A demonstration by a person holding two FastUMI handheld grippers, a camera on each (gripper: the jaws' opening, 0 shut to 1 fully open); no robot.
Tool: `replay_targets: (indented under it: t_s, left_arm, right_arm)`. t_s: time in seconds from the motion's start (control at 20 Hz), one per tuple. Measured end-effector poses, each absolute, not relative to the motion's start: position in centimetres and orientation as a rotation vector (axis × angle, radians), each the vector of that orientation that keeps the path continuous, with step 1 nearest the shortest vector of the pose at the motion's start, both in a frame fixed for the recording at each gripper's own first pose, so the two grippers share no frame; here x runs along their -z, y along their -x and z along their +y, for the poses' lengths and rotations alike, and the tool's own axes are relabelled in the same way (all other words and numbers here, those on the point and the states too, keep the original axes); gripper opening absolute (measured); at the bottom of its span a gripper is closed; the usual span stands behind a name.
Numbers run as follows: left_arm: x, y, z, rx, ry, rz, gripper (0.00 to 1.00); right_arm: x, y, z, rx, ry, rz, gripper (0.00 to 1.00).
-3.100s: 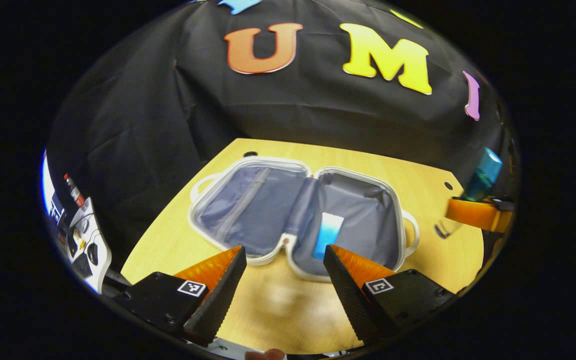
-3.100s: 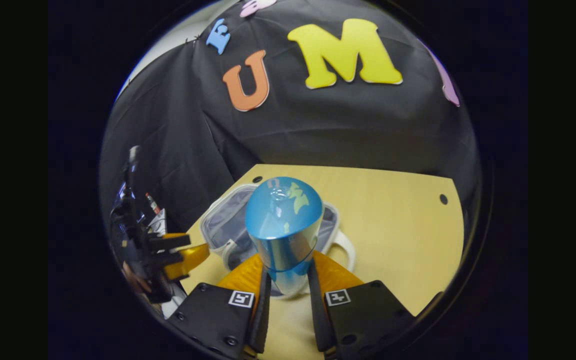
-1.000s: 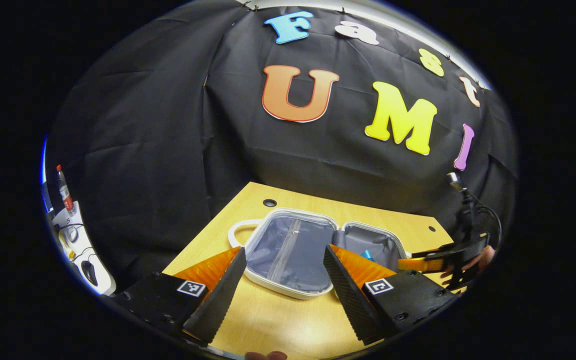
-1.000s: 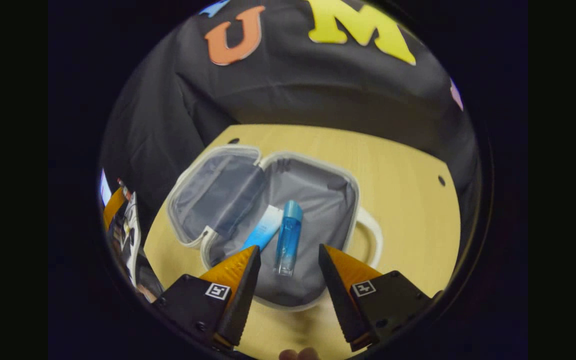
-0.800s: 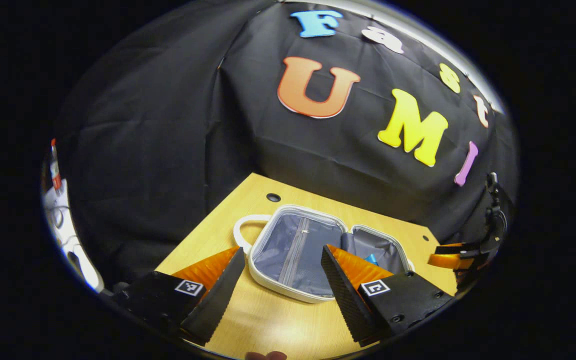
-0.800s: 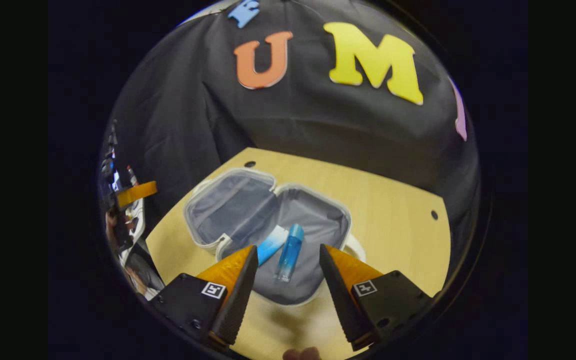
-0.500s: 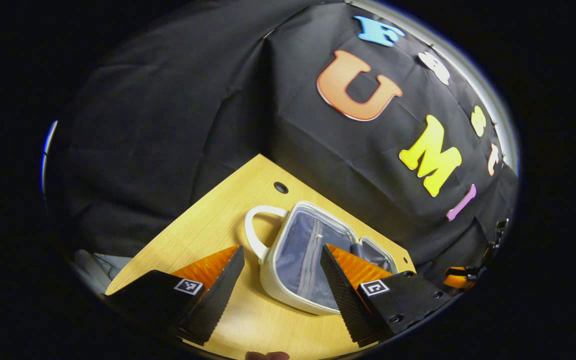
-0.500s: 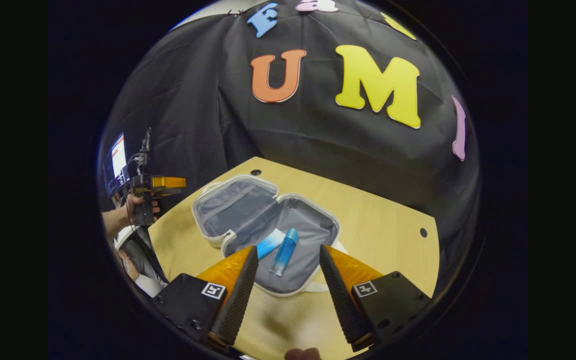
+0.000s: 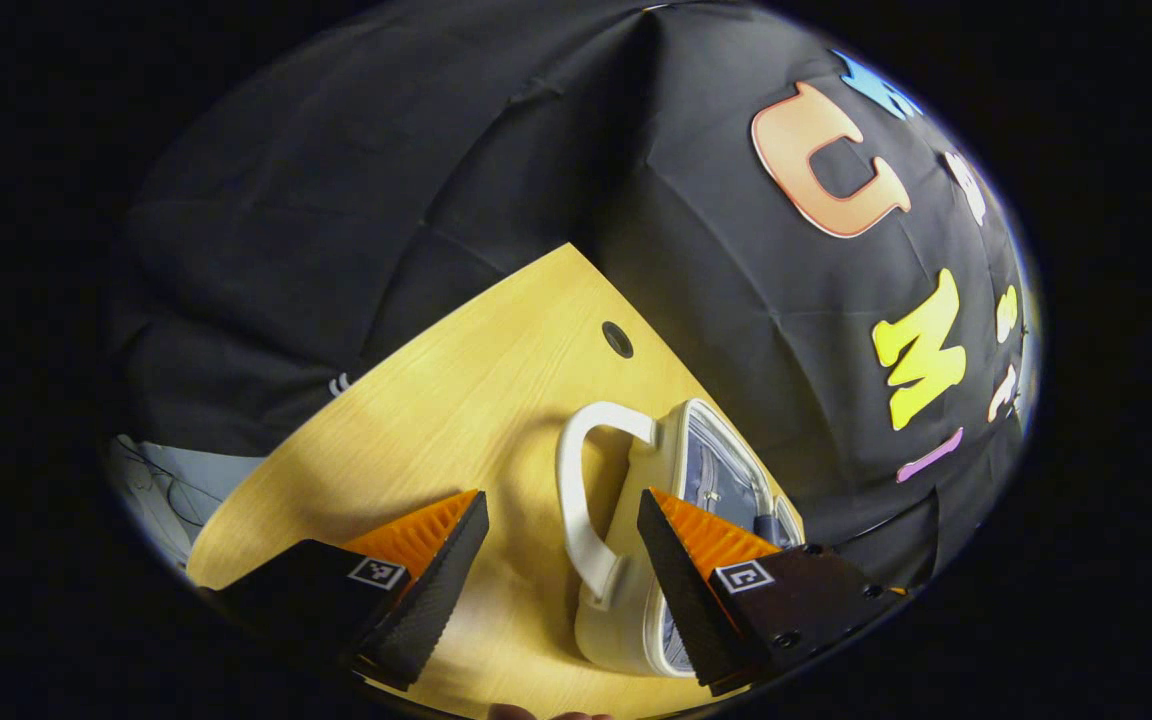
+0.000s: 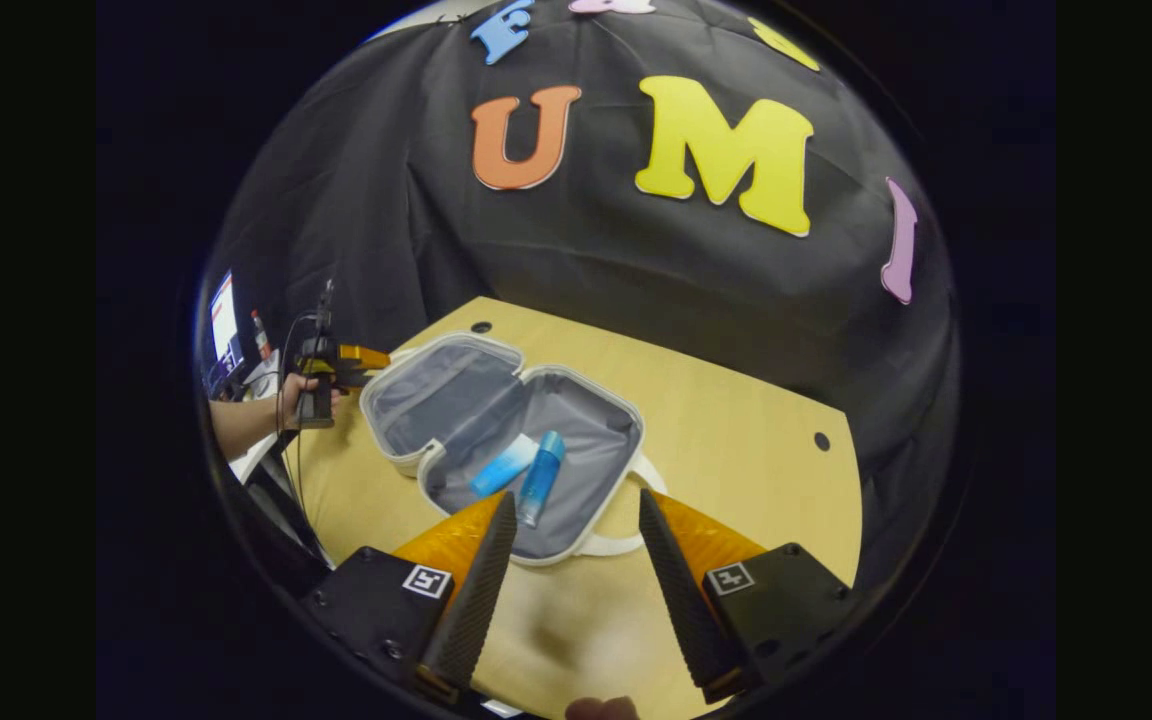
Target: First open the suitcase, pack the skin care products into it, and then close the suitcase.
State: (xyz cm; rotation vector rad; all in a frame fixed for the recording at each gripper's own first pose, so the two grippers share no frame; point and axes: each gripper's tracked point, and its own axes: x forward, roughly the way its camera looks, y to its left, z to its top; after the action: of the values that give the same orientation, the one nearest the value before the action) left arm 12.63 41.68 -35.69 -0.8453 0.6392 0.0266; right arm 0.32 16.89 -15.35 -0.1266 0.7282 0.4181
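Currently both jaws apart, empty: left gripper [image 9: 556,545] low at the suitcase [image 10: 576,415] handle [image 9: 576,500] end, right gripper [image 10: 569,540] hovering above its near rim. Suitcase lies open on the bench [image 10: 756,470]; blue tube [image 10: 503,466] and blue bottle [image 10: 540,478] side by side in the right half.

The left gripper [image 9: 558,520] has its jaws spread wide, nothing between the fingers [image 9: 436,580] — its view is tilted hard to one side. In the right gripper view that same gripper [image 10: 361,358] appears far off at the left, held in a bare hand [image 10: 304,390] with the forearm reaching in level. The right gripper [image 10: 571,520] is likewise wide apart and empty — both fingers [image 10: 671,580] free of contact.
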Motion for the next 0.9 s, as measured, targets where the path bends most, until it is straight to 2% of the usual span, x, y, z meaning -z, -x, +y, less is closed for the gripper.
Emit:
replay_targets:
  t_s: [0.1, 0.2, 0.25, 0.3, 0.35, 0.4, 0.45, 0.7, 0.9]
  left_arm:
    - [35.7, -13.7, 41.1, -0.001, 0.876, 0.633, 0.92]
    - [35.8, -14.8, 40.8, 0.019, 0.918, 0.627, 0.84]
    - [36.1, -15.2, 40.5, 0.017, 0.944, 0.635, 0.85]
    - [36.4, -15.2, 40.3, 0.010, 0.965, 0.644, 0.63]
    - [36.9, -15.4, 40.4, -0.008, 0.960, 0.648, 0.58]
    - [37.4, -15.4, 40.8, -0.039, 0.947, 0.654, 0.30]
    - [37.4, -15.6, 41.0, -0.058, 0.952, 0.655, 0.20]
    - [35.0, -15.5, 41.0, -0.075, 0.949, 0.620, 0.11]
    - [27.7, -16.0, 40.0, -0.033, 0.854, 0.543, 0.07]
  right_arm:
    - [15.5, -0.5, 16.6, -0.398, 0.105, 0.742, 0.74]
    - [15.4, -0.3, 16.3, -0.390, 0.095, 0.746, 0.75]
    - [15.3, -0.3, 16.2, -0.386, 0.083, 0.745, 0.74]
    - [15.3, -0.3, 16.0, -0.380, 0.079, 0.746, 0.74]
    - [15.3, -0.3, 15.8, -0.375, 0.075, 0.745, 0.75]
    - [15.2, -0.3, 15.5, -0.372, 0.073, 0.745, 0.75]
    - [15.2, 0.0, 15.4, -0.370, 0.070, 0.744, 0.75]
    - [15.2, 0.3, 14.6, -0.368, 0.036, 0.732, 0.74]
    - [14.6, 0.9, 14.1, -0.375, -0.004, 0.707, 0.74]
